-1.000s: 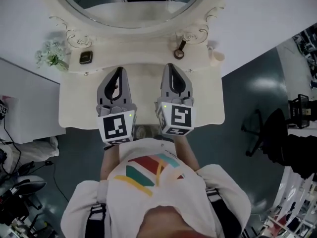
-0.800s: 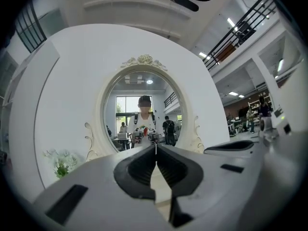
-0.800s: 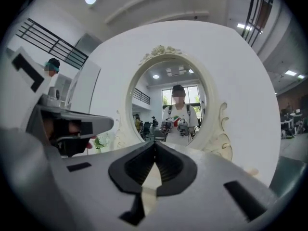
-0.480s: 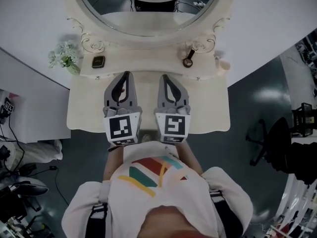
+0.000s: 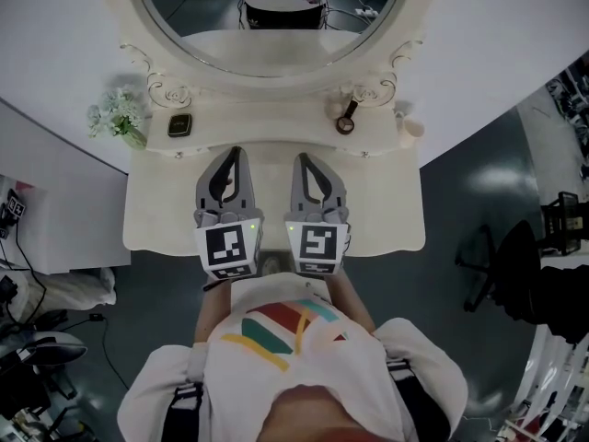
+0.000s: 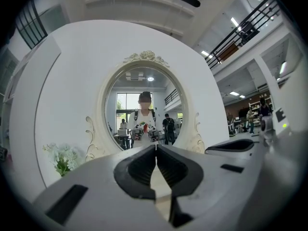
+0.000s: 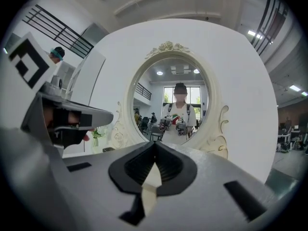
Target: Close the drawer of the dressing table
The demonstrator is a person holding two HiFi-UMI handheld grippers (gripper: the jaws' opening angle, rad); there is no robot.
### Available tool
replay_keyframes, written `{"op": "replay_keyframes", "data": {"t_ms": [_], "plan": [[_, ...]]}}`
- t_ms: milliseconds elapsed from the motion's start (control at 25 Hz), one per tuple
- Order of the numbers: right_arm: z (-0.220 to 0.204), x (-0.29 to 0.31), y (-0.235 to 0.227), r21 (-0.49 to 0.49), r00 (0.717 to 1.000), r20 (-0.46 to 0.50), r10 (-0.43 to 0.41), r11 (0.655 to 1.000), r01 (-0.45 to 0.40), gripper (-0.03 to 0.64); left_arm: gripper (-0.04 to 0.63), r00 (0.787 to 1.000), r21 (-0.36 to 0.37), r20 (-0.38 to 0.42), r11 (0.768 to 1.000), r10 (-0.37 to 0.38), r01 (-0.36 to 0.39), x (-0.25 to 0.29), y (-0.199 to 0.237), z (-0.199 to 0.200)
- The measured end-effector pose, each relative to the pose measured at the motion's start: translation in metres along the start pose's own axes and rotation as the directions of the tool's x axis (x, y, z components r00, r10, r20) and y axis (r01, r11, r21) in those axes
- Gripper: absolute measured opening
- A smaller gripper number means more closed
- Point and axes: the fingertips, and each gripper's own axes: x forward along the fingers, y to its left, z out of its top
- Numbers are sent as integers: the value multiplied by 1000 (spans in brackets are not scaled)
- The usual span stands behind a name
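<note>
Left tongs [image 5: 234, 153] and right tongs [image 5: 303, 158], both clenched empty, point up-frame over the worktop [image 5: 382, 210]; the drawer [image 5: 270, 263] seemingly peeks out behind them at lower centre, equally near both.

This is a furniture set staged inside a large lab-like hall. The cream dressing table [image 5: 391, 215], with its oval mirror [image 5: 276, 35], stands against a bare white partition [image 5: 497, 44] on a grey floor [image 5: 460, 164]. In the head view an office chair [image 5: 497, 247] sits at 3 o'clock and dark gear [image 5: 37, 366] with cables lies at 8 o'clock. The left gripper view shows a mezzanine railing [image 6: 240, 30] at 1 o'clock. The mirror reflects desks and people.
</note>
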Motion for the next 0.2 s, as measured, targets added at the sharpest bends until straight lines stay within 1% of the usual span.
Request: {"op": "replay_keyframes", "data": {"t_ms": [200], "plan": [[-9,-1,-7,-7,999,-30,-11,1000,11,2,8,1000,-5,-19,1000,-4,4,2,-4,-3]]}}
